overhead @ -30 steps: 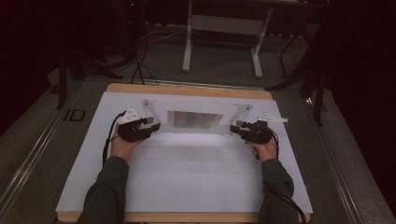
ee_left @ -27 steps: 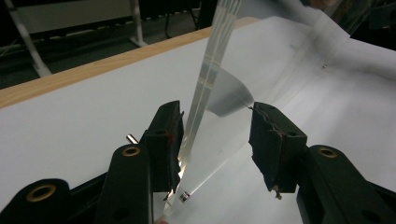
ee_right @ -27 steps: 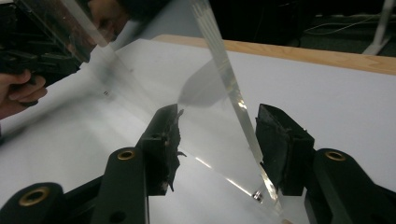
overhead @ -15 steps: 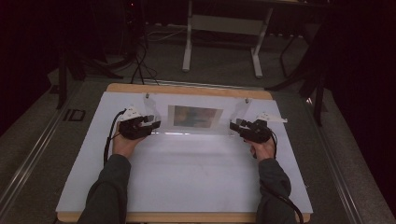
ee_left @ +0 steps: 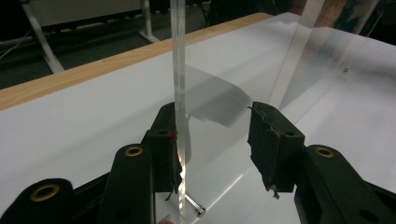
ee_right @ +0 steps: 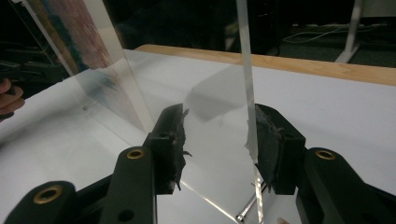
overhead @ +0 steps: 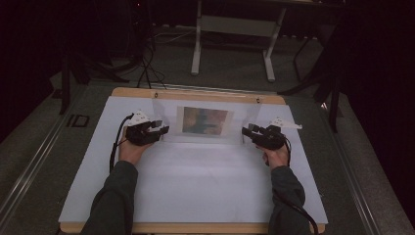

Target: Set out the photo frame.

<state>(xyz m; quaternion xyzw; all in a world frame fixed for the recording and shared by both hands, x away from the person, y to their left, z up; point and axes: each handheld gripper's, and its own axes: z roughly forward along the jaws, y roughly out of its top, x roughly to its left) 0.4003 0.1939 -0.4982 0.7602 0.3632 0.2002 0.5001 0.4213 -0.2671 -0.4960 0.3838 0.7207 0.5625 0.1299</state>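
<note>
Clear picture frame stands upright mid-tabletop — left claw and right claw have just been closing, each straddling a side panel's edge, one pad touching, not clamped.

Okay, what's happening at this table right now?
A person stands a clear acrylic picture frame upright on the white table, one claw at each end. The left claw has the frame's left edge between its jaws, lying against one pad with the other pad apart. The right claw brackets the right edge the same way. Both claws' jaws have just been closing, neither yet clamped. A coloured picture shows inside the frame.
</note>
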